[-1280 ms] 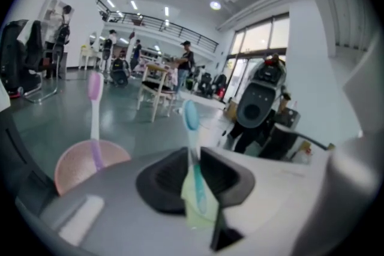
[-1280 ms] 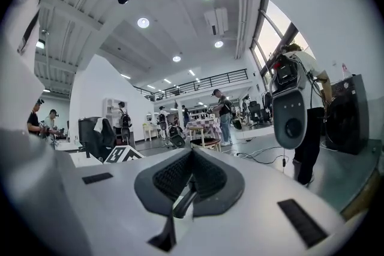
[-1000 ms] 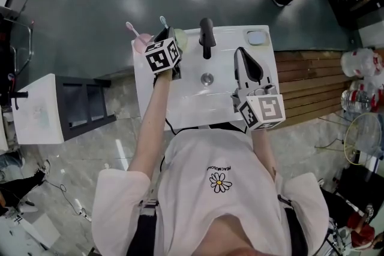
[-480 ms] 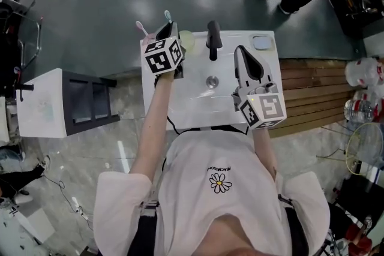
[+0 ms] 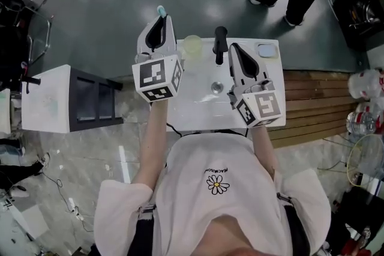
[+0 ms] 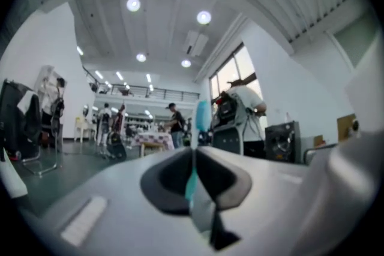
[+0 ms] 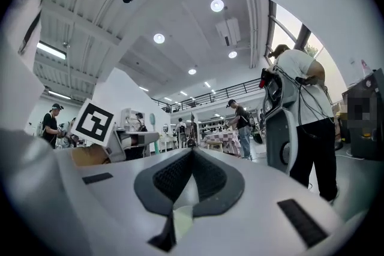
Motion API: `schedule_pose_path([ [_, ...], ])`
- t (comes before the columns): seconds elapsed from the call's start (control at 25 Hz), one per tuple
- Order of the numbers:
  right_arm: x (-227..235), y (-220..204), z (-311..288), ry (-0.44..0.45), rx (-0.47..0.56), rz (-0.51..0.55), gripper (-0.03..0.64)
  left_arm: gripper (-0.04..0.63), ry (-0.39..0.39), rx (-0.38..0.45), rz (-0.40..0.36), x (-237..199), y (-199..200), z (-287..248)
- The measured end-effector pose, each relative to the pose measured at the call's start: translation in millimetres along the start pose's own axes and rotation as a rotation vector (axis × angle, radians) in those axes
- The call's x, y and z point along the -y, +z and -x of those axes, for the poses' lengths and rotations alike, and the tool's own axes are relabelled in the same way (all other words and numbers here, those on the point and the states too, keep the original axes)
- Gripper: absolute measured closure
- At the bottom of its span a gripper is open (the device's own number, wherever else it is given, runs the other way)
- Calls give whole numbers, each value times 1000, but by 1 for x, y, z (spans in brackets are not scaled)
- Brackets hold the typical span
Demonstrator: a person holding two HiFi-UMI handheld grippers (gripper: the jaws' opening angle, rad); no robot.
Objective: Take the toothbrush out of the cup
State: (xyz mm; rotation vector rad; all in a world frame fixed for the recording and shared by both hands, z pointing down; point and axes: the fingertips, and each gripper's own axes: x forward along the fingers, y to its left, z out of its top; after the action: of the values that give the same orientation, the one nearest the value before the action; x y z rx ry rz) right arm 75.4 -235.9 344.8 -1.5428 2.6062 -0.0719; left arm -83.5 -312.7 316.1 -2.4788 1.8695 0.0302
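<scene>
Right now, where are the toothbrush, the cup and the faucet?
toothbrush point(image 5: 161, 11): head view, on its blue head end.
cup point(image 5: 192, 38): head view, on its far rim.
faucet point(image 5: 221, 39): head view, on the top of the black body.

The right gripper point(image 7: 192, 151) has its jaws pressed together, empty. Left of it, a teal-headed toothbrush point(image 7: 150, 119) rises from the left gripper point(image 7: 155, 136). A person point(image 7: 303, 105) stands to its right.

Left of the faucet point(image 5: 221, 44), my left gripper point(image 5: 160, 21) points level, its fingers point(image 6: 168, 177) just closing on the toothbrush point(image 5: 160, 10); my right gripper point(image 5: 235, 50) has its fingers pressed together.
</scene>
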Motion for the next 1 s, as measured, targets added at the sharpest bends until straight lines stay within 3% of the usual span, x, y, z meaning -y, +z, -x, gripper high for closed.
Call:
schedule_pose_path([
  [0.16, -7, 7, 1, 12, 20, 5, 620, 571, 48, 128, -19, 2, 26, 42],
  [0.28, -10, 10, 3, 21, 33, 5, 620, 571, 101, 173, -29, -1, 30, 70],
  [0.8, -14, 11, 4, 32, 51, -18, 620, 571, 153, 196, -30, -11, 34, 96],
  [1.0, -36, 19, -18, 127, 60, -69, 620, 571, 179, 198, -36, -20, 36, 100],
])
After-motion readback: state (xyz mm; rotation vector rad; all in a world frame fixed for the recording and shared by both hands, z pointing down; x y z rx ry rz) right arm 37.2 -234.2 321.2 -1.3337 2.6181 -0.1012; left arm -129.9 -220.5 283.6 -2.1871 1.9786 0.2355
